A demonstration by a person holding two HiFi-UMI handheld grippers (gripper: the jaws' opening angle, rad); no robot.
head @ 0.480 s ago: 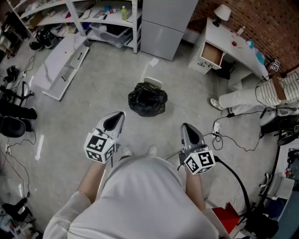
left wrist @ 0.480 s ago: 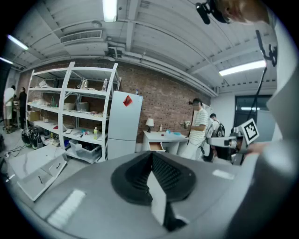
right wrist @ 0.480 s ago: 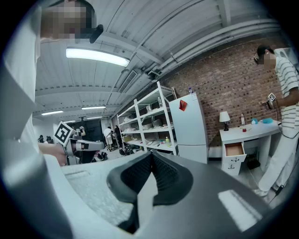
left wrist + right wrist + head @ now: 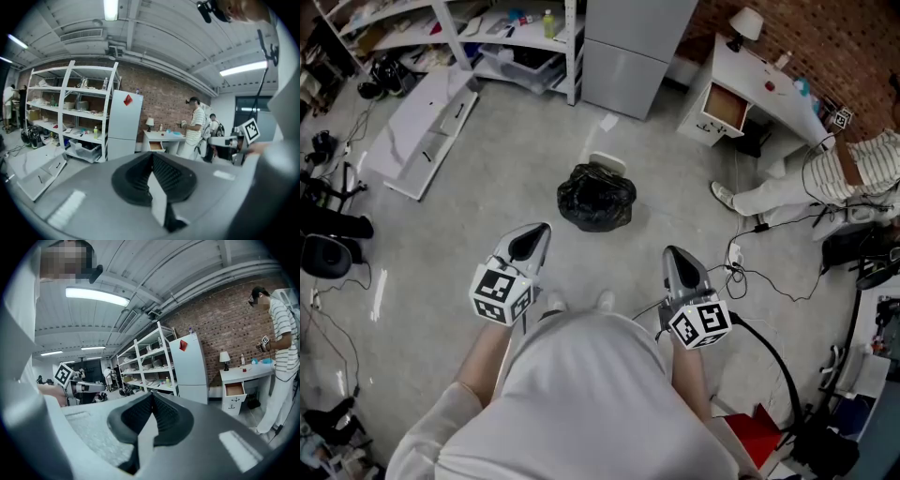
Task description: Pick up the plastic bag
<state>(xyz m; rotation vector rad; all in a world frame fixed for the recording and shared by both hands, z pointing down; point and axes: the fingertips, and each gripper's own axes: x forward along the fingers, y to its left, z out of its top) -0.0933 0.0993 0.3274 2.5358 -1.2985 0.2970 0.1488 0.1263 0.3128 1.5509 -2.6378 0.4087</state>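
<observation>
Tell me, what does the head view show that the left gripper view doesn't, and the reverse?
Head view only: the black bag lying on the floor ahead of the wearer, and the wearer's torso.
Left gripper view only: the ceiling lights, and a close look at the left gripper's jaws, shut with nothing between them.
Both: the right gripper, the shelf, the fridge, the desk with its open drawer, and a person in a striped shirt.

Left gripper (image 4: 151, 159) jaws pressed together, nothing between; behind: white shelving (image 4: 70, 112), white fridge (image 4: 124, 124) (red sticker), person in striped shirt (image 4: 196, 124) at desk (image 4: 161, 138); far-right marker cube (image 4: 251, 130) probably the other gripper's.
</observation>
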